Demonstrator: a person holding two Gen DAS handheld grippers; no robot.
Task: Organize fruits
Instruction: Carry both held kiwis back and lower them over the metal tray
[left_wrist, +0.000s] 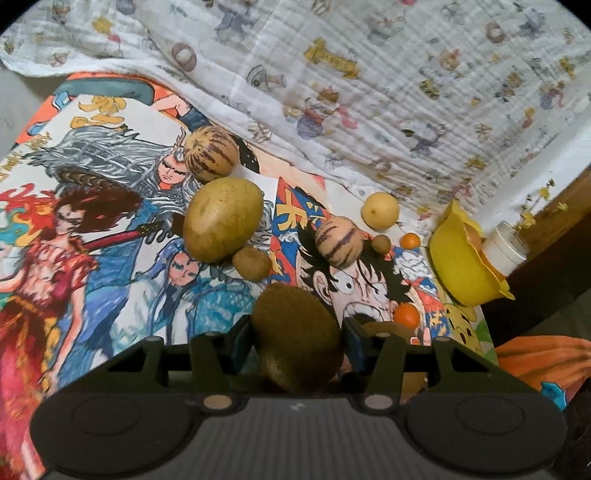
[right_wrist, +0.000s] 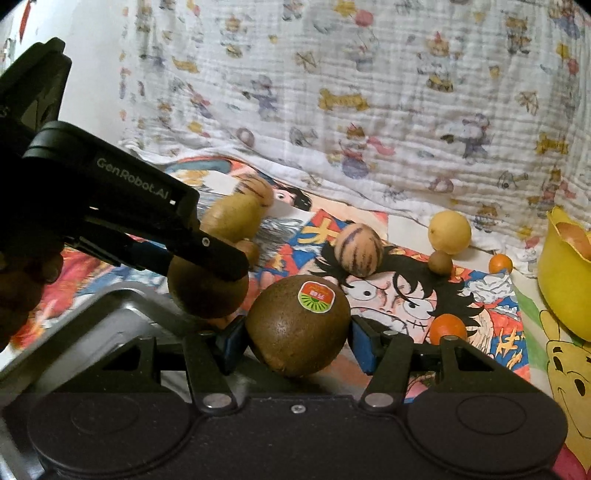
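Between the pads of the left gripper (left_wrist: 297, 332) sits a brown kiwi (left_wrist: 295, 332), gripped at its middle so it cannot roll; the right gripper (right_wrist: 297, 328) clamps a stickered kiwi (right_wrist: 297, 321) likewise — both clear of the cloth. Farther off lie loose fruit, with a yellow bowl (right_wrist: 561, 280) far right, likely their destination.

This looks like a home, probably a child's or family room. A table is covered with hand-coloured cartoon drawings (left_wrist: 110, 221), and a crinkled white cloth printed with cartoon figures (left_wrist: 388, 92) hangs behind it. Loose fruit, a yellow plastic bowl (left_wrist: 465, 258) and a small white jar (left_wrist: 506, 247) stand about, though the blurred edges show little more.
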